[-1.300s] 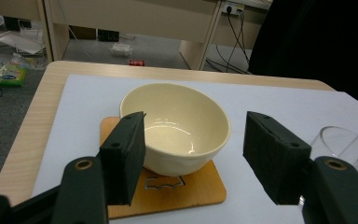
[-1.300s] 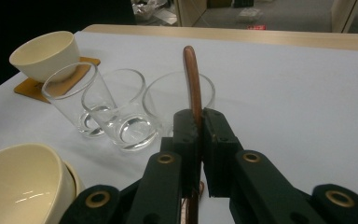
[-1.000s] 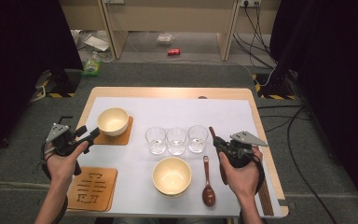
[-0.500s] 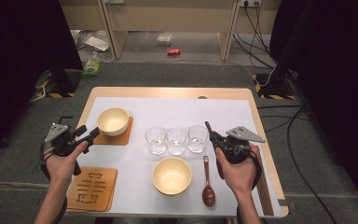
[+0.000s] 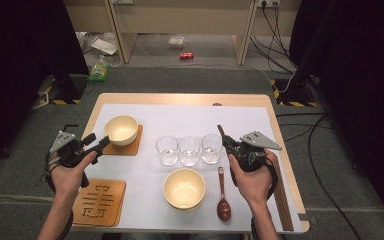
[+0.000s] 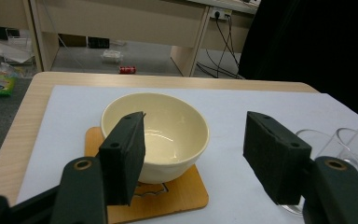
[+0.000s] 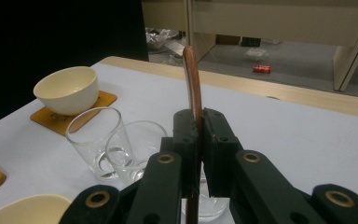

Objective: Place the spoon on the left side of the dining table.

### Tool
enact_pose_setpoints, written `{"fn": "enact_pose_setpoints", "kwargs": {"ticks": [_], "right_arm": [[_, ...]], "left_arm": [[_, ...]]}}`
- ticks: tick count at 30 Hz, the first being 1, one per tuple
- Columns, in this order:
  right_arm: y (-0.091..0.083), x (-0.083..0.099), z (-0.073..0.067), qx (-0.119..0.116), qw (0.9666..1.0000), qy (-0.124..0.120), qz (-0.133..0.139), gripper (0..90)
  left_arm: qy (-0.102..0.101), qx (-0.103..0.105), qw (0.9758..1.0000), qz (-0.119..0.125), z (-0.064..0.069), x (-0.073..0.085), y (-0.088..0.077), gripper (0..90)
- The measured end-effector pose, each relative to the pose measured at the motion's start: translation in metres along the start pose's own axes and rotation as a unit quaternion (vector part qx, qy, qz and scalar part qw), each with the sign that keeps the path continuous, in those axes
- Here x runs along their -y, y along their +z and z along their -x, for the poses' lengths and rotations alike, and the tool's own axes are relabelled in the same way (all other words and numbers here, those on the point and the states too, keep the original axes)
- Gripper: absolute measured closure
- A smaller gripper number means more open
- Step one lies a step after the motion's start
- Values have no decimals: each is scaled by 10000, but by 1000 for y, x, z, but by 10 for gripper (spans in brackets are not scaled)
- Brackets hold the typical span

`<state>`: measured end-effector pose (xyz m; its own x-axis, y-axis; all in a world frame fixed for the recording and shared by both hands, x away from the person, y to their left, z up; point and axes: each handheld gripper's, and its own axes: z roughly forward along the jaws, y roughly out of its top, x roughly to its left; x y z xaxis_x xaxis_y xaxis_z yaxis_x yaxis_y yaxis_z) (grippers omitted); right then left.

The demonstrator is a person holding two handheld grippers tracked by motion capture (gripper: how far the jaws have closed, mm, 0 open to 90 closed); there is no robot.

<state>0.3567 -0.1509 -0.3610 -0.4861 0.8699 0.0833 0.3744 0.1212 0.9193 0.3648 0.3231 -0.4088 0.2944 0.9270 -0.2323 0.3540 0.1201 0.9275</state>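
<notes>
Right gripper view: my right gripper (image 7: 196,140) is clenched on a brown spoon (image 7: 193,88), beside 3 glasses (image 5: 189,150). My left gripper (image 6: 193,154) is released, facing the bowl (image 6: 165,133).

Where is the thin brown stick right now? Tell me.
High view: the thin brown stick stands clamped in the right gripper on the table's right half, just right of the rightmost glass and beyond the wooden spoon.

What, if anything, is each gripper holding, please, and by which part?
The right gripper is shut on a brown wooden stick, clamped partway along so its end juts beyond the jaws. The left gripper is open, holding nothing.
</notes>
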Motion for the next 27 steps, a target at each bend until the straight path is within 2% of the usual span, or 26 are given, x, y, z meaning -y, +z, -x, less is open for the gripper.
{"fn": "enact_pose_setpoints", "kwargs": {"ticks": [8, 15, 23, 27], "right_arm": [[6, -8, -6, -75, 9999, -102, 60, 848], [10, -14, -11, -110, 9997, -169, 138, 848], [14, -18, -13, -127, 9994, -204, 248, 848], [16, -20, -14, -132, 9994, -199, 251, 848]], "left_arm": [[15, 256, 9996, 84, 12, -10, 3, 379], [94, 563, 9984, 54, 29, -20, 10, 379], [399, 795, 9960, -13, 53, -34, 23, 378], [492, 982, 9940, -6, 66, -42, 29, 378]]}}
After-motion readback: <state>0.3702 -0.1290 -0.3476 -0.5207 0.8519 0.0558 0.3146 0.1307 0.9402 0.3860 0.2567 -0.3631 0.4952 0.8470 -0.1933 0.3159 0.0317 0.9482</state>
